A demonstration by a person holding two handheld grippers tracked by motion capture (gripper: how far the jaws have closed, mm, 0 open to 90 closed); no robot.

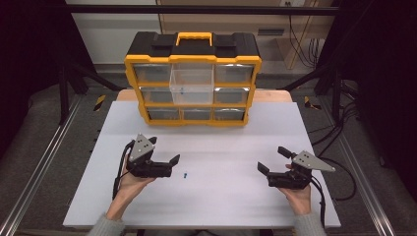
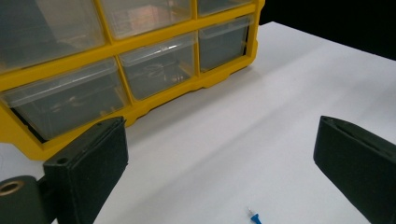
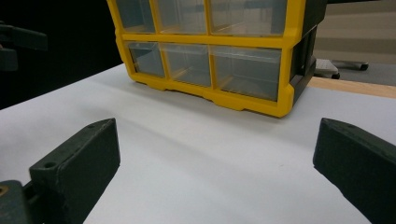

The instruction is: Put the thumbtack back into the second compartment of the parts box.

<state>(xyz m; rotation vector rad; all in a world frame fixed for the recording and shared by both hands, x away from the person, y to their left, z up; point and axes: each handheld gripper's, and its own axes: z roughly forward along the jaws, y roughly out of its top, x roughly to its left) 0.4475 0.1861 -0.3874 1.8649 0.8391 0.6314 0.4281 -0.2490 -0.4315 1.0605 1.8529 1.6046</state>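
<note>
lying loose at lower centre of the high view on the white table [image 1: 221,147], the small blue screw [image 1: 185,174] sits just right of the wide-open left gripper [image 1: 164,156], handy for pickup; the right gripper [image 1: 273,160] is open too, idle at lower right.

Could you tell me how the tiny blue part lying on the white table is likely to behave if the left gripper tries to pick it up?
The tiny blue part is probably very light and may skid on the smooth white table. Beside the left gripper, whose jaws stand wide open, it looks far smaller than either jaw, so it could slip out. It might also roll.
</note>
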